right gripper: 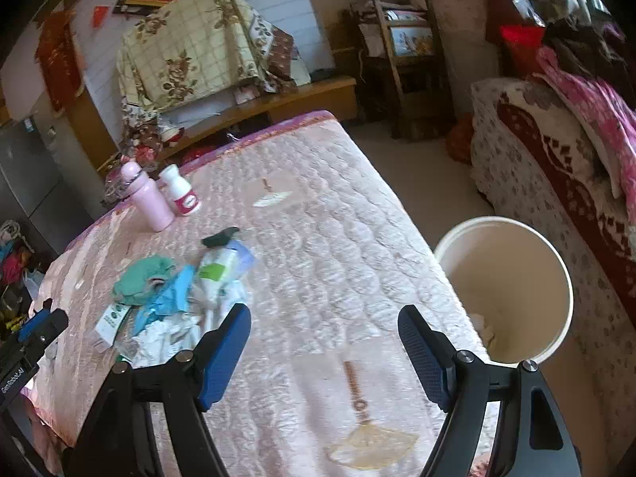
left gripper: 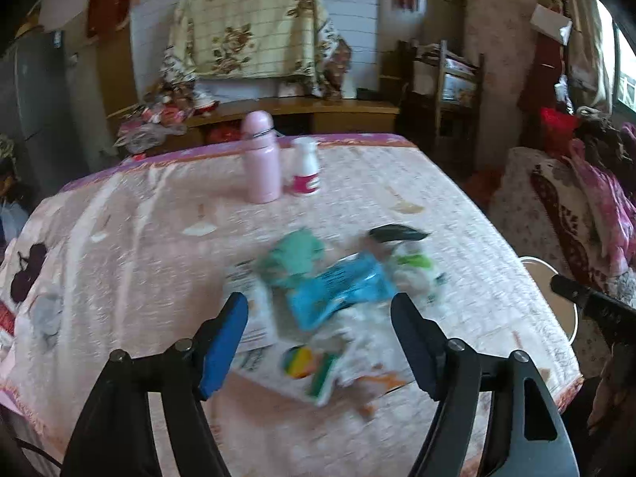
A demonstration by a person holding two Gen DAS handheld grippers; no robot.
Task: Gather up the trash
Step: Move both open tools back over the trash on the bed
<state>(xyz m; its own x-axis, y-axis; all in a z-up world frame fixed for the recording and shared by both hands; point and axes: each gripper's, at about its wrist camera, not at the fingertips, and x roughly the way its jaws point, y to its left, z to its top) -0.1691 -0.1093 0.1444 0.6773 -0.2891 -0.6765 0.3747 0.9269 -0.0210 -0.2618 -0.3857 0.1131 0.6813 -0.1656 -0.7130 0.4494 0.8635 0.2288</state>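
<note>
Here, left gripper (left gripper: 320,342) and right gripper (right gripper: 324,351) tilted downward above the table (right gripper: 338,214), fingers spread, empty.

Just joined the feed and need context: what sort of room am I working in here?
Most likely a lived-in room of a home, a bedroom or living room. A table under a pink quilted cloth holds a heap of wrappers, a sofa or bed draped in floral covers stands beside it, and a white bucket sits on the floor.
</note>
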